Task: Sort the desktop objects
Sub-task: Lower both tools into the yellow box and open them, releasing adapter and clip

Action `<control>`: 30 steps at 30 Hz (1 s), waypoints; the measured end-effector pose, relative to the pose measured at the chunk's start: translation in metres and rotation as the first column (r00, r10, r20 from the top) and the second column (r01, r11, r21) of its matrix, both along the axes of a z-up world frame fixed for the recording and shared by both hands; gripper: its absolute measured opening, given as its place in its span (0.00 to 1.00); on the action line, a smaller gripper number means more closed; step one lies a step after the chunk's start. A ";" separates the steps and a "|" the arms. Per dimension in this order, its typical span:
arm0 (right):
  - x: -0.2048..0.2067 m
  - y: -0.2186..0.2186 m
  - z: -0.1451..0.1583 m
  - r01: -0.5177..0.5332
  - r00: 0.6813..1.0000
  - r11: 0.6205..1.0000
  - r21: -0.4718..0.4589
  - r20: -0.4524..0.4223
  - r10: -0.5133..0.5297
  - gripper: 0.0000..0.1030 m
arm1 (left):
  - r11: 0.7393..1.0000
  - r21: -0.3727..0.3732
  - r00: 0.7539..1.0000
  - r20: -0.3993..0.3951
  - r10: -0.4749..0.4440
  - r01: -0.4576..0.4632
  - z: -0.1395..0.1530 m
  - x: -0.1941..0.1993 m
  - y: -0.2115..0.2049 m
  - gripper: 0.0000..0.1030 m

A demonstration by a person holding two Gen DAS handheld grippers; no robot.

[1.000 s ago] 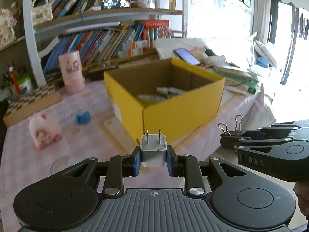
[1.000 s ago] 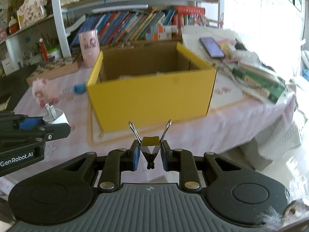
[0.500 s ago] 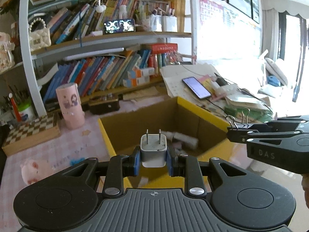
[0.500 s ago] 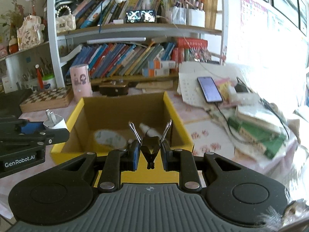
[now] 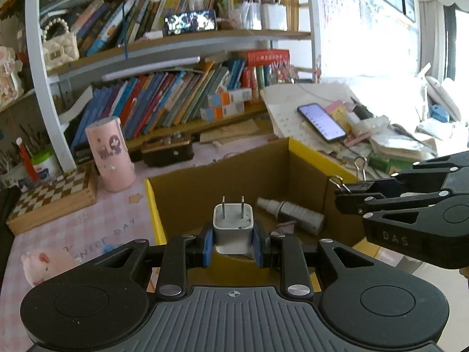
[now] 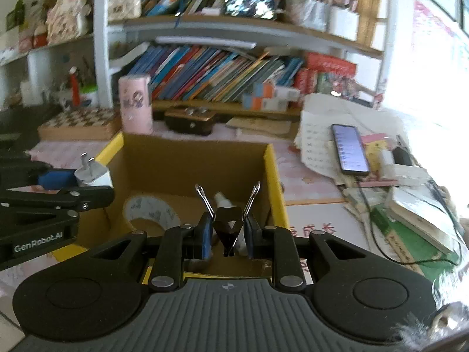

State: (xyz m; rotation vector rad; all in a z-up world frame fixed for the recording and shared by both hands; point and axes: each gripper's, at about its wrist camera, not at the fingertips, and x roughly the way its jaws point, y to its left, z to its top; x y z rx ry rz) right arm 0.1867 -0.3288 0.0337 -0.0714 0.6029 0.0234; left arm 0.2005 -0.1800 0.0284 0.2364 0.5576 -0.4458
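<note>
Both pairs of fingers are clamped on something. Our left gripper (image 5: 233,245) pinches a small white two-prong plug adapter (image 5: 233,224) between its blue pads, prongs pointing up and away from us. Our right gripper (image 6: 227,239) is closed tight on a black metal binder clip (image 6: 228,223), whose two wire handles splay upward in a V. We hold both over the open yellow cardboard box with a brown inside (image 6: 271,176), which sits on a pink checked tablecloth (image 5: 88,223). Inside the box lie a small spray bottle with a white cap (image 5: 290,209) and a roll of white tape (image 6: 151,211). From the left wrist view, the right gripper reaches in from the right over the box's edge; from the right wrist view, the left gripper comes in from the left over the opposite edge. Beyond the box stand a pink cylindrical cup (image 5: 110,154) and a wooden chessboard box (image 5: 52,196); a lit smartphone (image 6: 349,149) rests on papers to the right.
</note>
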 end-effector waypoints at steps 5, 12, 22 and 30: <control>0.019 -0.001 -0.014 -0.072 0.995 0.997 -0.017 -0.070 0.070 0.20 | 1.000 0.027 0.999 -0.041 0.015 -0.014 -0.013 0.011 -0.007 0.24; 0.043 -0.001 -0.028 -0.156 0.977 0.987 -0.033 -0.151 0.149 0.20 | 0.999 0.040 0.993 -0.112 0.034 -0.030 -0.028 0.025 -0.014 0.24; 0.069 -0.004 -0.041 -0.191 0.948 0.981 0.028 -0.256 0.191 0.20 | 0.998 0.050 0.986 -0.162 0.050 -0.042 -0.037 0.040 -0.020 0.24; 0.075 -0.003 -0.045 -0.185 0.938 0.981 0.051 -0.287 0.192 0.21 | 0.998 0.060 0.987 -0.157 0.041 -0.032 -0.039 0.041 -0.023 0.25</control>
